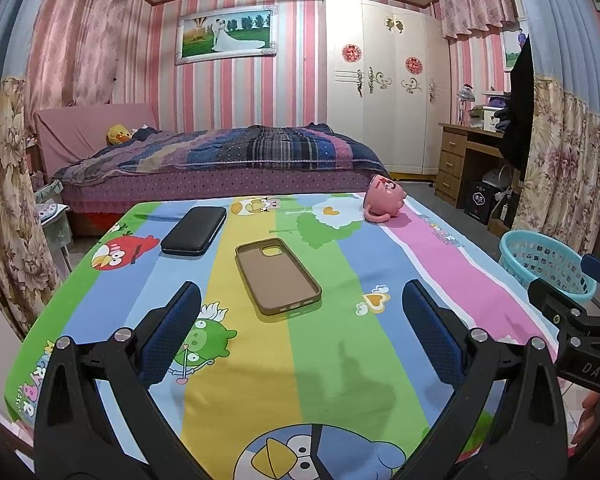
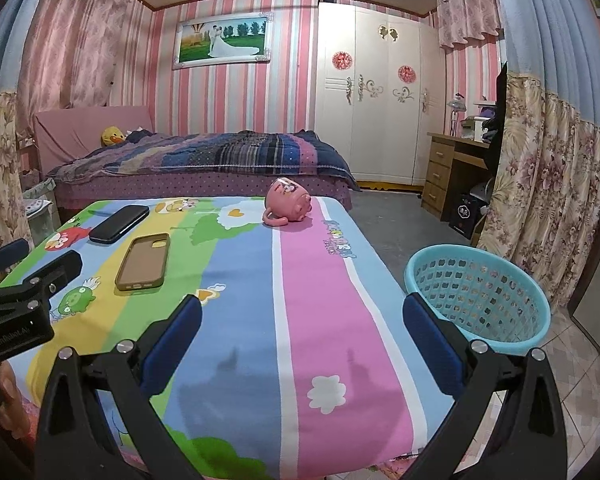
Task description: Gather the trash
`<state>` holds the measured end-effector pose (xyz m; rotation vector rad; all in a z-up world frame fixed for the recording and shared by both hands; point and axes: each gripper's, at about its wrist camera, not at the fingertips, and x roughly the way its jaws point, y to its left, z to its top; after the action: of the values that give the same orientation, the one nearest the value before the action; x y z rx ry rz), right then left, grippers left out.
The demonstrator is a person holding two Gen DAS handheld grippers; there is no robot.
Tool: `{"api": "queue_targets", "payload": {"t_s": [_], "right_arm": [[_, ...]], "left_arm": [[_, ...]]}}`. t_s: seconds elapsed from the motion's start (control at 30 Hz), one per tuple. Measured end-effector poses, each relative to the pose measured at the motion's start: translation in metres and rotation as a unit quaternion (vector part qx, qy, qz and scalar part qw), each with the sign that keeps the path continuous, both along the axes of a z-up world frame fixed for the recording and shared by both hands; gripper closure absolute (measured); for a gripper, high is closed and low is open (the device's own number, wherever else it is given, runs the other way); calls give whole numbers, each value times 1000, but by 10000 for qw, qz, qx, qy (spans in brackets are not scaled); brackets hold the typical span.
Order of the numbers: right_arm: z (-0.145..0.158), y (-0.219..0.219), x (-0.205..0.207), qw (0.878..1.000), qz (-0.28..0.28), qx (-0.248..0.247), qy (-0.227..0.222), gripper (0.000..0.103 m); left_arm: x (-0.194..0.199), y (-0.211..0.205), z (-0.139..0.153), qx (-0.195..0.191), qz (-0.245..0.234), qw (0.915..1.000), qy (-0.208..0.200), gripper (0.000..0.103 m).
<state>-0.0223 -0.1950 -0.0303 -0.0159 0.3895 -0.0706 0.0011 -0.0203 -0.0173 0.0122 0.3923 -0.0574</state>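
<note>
On the striped cloth point(image 1: 440, 264), both hand-held grippers (left point(image 1: 302, 304), right point(image 2: 302, 316)) gape above a glossy pink mug point(image 2: 289, 202).

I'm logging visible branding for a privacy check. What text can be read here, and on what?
"DAS": on the right gripper body, seen from the left wrist.
"GenRobot.AI": on the left gripper body, faint.
"ANGRY BIRDS": on the tablecloth, partly legible at its left edge.
Black box under the desk: label too small to read.

basket point(image 1: 548, 266) partly hidden by right gripper point(image 1: 592, 276)
</note>
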Motion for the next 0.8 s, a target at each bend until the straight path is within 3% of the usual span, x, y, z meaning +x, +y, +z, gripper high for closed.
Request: {"api": "queue_targets", "payload": {"t_s": [0.8], "right_arm": [[2, -4, -1, 10000, -65, 19, 1, 5]], "left_arm": [[-1, 1, 0, -23, 13, 10000, 8, 6]]}}
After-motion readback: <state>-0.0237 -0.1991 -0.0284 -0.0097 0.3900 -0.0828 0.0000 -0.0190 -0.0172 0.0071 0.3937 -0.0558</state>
